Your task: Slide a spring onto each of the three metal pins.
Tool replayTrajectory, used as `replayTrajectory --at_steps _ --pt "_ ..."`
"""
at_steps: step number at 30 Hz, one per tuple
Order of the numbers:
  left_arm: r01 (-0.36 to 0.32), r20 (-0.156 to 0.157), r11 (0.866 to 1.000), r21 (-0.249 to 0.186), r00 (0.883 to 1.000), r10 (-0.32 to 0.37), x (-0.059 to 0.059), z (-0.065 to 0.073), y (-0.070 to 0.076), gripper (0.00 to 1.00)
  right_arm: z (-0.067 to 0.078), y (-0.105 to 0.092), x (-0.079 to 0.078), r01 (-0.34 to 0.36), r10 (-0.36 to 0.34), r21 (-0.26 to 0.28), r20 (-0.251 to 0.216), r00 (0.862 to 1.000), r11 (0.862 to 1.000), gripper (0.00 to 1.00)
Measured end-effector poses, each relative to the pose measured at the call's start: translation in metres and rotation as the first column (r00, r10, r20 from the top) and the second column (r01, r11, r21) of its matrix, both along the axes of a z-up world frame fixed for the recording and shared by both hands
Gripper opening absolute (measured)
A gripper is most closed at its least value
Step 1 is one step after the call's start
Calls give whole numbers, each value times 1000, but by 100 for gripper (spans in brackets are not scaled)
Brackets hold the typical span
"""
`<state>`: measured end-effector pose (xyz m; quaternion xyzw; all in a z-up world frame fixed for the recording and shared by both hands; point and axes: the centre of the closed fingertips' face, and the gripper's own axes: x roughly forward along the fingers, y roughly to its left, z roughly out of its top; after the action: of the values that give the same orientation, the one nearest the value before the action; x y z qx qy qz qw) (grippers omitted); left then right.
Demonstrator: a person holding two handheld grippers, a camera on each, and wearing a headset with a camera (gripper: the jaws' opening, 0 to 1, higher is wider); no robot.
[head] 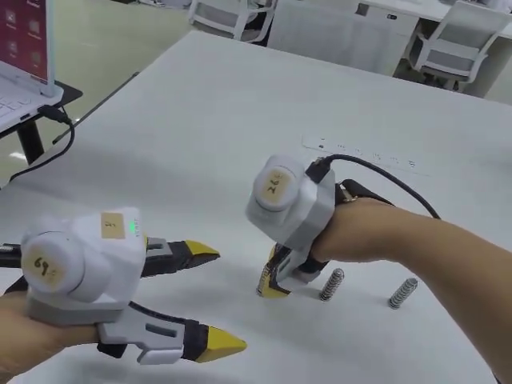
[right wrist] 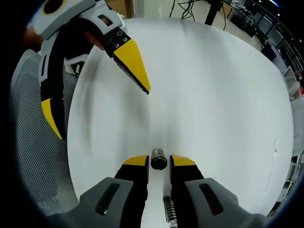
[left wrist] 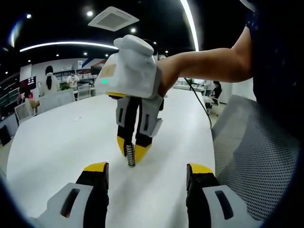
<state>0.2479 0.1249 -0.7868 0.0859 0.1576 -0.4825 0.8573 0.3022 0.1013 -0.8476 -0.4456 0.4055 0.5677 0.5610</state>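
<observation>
My right gripper (head: 268, 286) points down at the white table (head: 200, 120), shut on a coiled spring (head: 263, 280) that stands on end. The left gripper view has this spring (left wrist: 130, 156) between the right gripper's (left wrist: 132, 151) yellow tips. In the right gripper view a round metal end (right wrist: 158, 159) sits between my right gripper's (right wrist: 159, 161) tips. Two more springs (head: 332, 284) (head: 402, 293) stand to the right of it. My left gripper (head: 212, 298) hovers at the lower left, open and holding nothing, a short way from the held spring. Its fingers (left wrist: 95, 167) frame the scene.
A laptop (head: 24, 48) with a black cable (head: 56, 152) sits on a side stand at the far left. A white power strip (head: 360, 154) lies further back on the table. Office chairs (head: 456, 40) stand beyond. A mesh chair (left wrist: 256, 156) is close beside me.
</observation>
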Motion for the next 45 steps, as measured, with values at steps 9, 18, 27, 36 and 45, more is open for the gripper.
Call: replayTrajectory --at_steps 9,18,27,36,45 --pt "5 3 1000 6 1000 -5 1 3 -2 63 9 -6 1 35 -36 42 7 999 998 20" --pt "13 10 1000 7 1000 -13 2 7 -5 64 28 -8 -3 85 -86 126 4 996 988 20" --pt "22 17 1000 7 1000 -22 2 10 -8 65 46 -14 -12 132 -139 216 15 990 967 20" --pt "30 23 999 11 999 -30 1 12 -11 65 60 -20 -20 175 -187 294 13 982 940 21" --pt "26 22 1000 10 999 -26 -2 13 -13 66 76 -31 -32 227 -243 380 -7 970 896 24"
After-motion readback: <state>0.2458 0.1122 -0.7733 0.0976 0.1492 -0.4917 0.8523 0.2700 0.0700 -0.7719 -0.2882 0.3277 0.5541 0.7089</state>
